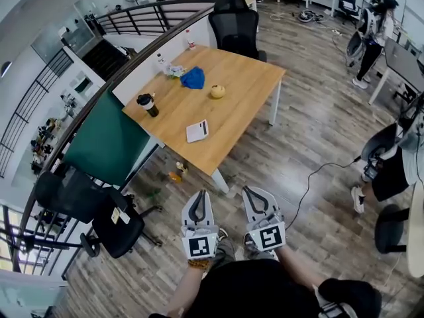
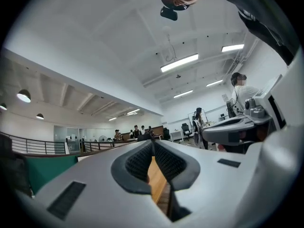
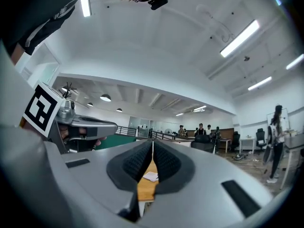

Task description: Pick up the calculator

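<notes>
Floorboards (image 1: pixel 318 124) spread round a pale wooden worktop (image 1: pixel 238 111), which lies at 12 o'clock from both grippers and well apart from them. The calculator (image 1: pixel 197 130), white and lying flat, sits toward the worktop's 6 o'clock edge, touching nothing else. A dark cup (image 1: pixel 148 104) stands at 10 o'clock from it, a blue cloth (image 1: pixel 193 78) lies at 12 o'clock, and a yellow round thing (image 1: pixel 217 91) rests near the cloth at 1 o'clock.

A black office chair (image 1: pixel 235 25) is drawn up at the worktop's far end. A green panel (image 1: pixel 106 144) runs along its 9 o'clock side, with a curved railing (image 1: pixel 142 18) behind. More black chairs (image 1: pixel 116 227) stand at 9 o'clock from the left gripper (image 1: pixel 199 192). A cable (image 1: pixel 318 174) trails over the floor at 2 o'clock from the right gripper (image 1: pixel 246 189). Open floorboards lie between the grippers and the worktop's near edge, with some small clutter (image 1: pixel 176 173) by its leg.

Both grippers are held side by side. The jaws of each are pressed together with nothing between them.
</notes>
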Action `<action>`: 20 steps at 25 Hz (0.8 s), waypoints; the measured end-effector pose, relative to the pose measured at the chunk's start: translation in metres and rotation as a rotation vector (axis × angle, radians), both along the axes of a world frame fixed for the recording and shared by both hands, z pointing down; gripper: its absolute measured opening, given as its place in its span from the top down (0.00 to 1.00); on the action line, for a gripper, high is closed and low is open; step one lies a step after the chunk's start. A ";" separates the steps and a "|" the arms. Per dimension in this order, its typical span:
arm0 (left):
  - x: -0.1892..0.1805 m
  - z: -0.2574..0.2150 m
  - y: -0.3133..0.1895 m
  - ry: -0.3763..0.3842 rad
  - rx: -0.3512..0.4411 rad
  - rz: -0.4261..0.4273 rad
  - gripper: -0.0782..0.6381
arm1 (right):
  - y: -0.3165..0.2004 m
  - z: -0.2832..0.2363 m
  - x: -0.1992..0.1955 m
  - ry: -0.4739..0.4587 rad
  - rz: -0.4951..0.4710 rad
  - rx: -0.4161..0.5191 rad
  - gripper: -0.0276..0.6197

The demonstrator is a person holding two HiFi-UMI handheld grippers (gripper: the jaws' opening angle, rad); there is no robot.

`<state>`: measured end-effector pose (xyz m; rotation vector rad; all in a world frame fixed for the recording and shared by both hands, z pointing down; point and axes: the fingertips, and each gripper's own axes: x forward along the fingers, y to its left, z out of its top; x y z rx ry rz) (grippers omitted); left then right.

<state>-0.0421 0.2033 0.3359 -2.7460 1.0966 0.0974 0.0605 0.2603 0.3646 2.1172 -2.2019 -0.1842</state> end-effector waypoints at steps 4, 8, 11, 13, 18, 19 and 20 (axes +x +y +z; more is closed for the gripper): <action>0.007 -0.008 -0.007 -0.015 0.026 -0.001 0.86 | -0.002 -0.003 0.006 -0.031 0.011 0.021 0.93; 0.022 -0.019 -0.009 -0.001 0.052 0.025 0.86 | -0.005 -0.005 0.017 -0.040 0.023 0.027 0.93; 0.037 -0.019 -0.011 0.009 0.056 0.064 0.86 | -0.007 -0.003 0.028 -0.030 0.043 0.022 0.92; 0.047 -0.014 -0.013 0.015 0.048 0.087 0.86 | -0.009 -0.002 0.034 -0.022 0.057 0.024 0.92; 0.064 -0.004 -0.024 0.037 0.014 0.119 0.86 | -0.017 -0.002 0.048 -0.005 0.080 0.009 0.92; 0.065 -0.004 -0.029 0.041 0.012 0.123 0.86 | -0.021 -0.002 0.048 0.004 0.081 0.006 0.92; 0.065 -0.003 -0.033 0.044 0.010 0.127 0.86 | -0.025 -0.002 0.049 0.012 0.082 0.002 0.92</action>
